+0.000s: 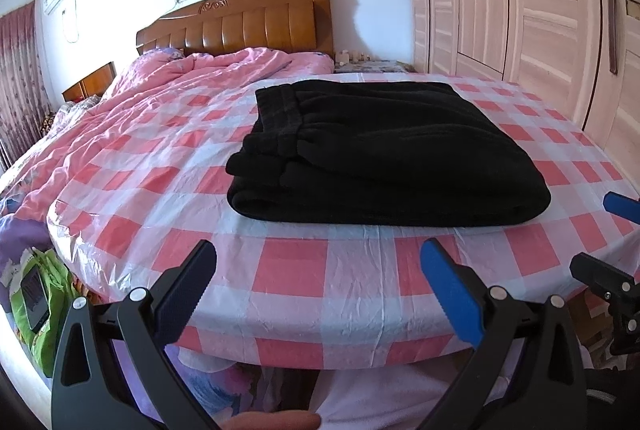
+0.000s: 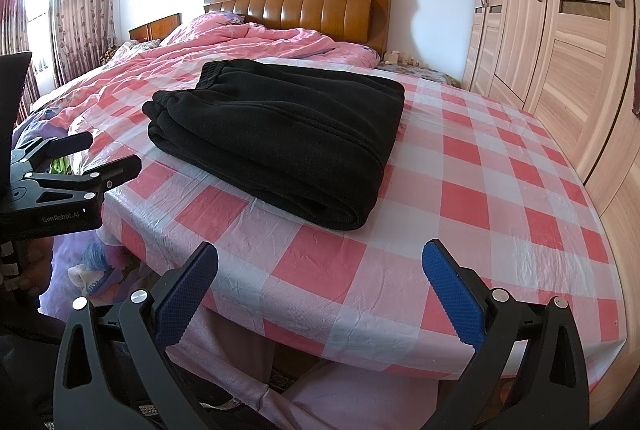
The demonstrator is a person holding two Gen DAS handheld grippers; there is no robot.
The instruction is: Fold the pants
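The black fleece pants point(image 1: 384, 153) lie folded in a compact stack at frame centre on the pink-checked plastic-covered table point(image 1: 296, 270). Left hand-held gripper point(image 1: 320, 290) and right hand-held gripper point(image 2: 320, 290) are both spread apart, empty, near the table edge. Folding appears complete; at most a final smoothing is required.

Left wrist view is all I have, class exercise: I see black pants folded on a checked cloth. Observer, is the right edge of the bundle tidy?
Observer: In the right wrist view the black pants end on that side in one smooth rounded fold, with no leg hanging out.
Operator: Is my left gripper holding anything?
Observer: No. From the right wrist view the left gripper is open and apart from the pants, off the near left corner of the checked cloth.
Operator: What lies further left?
Observer: Red patterned curtains across a bright window.
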